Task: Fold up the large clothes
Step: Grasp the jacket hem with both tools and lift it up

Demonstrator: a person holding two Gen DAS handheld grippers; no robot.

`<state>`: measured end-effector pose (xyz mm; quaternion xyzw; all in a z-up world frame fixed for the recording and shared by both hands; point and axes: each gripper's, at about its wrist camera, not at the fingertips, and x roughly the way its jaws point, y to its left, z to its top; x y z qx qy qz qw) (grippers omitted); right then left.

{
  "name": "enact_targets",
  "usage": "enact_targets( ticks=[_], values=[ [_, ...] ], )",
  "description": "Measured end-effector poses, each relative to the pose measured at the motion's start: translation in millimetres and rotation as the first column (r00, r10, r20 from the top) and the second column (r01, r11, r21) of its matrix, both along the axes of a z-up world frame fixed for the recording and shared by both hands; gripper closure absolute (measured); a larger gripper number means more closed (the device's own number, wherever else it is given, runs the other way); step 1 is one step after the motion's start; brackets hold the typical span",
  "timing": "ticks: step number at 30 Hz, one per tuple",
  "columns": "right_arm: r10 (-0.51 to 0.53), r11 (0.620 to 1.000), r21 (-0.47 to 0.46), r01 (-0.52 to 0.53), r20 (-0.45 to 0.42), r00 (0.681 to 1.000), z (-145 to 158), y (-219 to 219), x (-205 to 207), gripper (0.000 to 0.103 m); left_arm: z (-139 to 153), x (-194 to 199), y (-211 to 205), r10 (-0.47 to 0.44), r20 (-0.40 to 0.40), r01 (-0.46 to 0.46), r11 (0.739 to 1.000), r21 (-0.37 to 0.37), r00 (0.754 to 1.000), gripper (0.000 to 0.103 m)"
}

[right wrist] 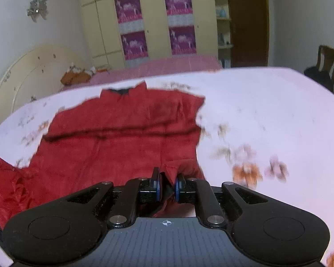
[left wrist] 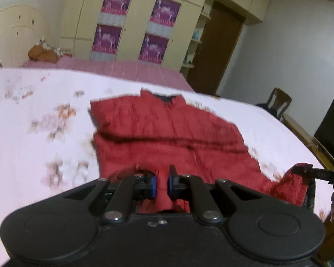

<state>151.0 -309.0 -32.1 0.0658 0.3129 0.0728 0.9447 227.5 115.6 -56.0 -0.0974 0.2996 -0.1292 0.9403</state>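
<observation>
The left gripper [left wrist: 162, 184] is clenched on a near-edge fold of the red garment [left wrist: 167, 131]. The right gripper [right wrist: 167, 185] likewise pinches the hem at its own near corner. The garment lies spread across the middle of the floral bedsheet [left wrist: 33, 102], collar toward the far edge.

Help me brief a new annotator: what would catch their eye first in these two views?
The red garment dominates, spread on the white floral bedspread with its dark collar at the far end. Its near hem is pinched by both tools: the left gripper and the right gripper each have red fabric bunched between their blue pads. Behind, purple posters stand out on the cream wardrobe.
</observation>
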Motion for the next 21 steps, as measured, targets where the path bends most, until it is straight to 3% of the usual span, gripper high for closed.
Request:
enact_targets(
  ticks=[11, 21],
  values=[
    [-0.020, 0.999, 0.045, 0.015, 0.111, 0.994, 23, -5, 100, 0.092, 22, 91, 0, 0.072, 0.065, -0.070, 0.997, -0.032, 0.995, 0.093],
    [-0.064, 0.996, 0.074, 0.053, 0.156, 0.986, 22, -6, 215, 0.092, 25, 190, -8, 0.184, 0.095, -0.186, 0.983, 0.004, 0.978, 0.093]
  ],
)
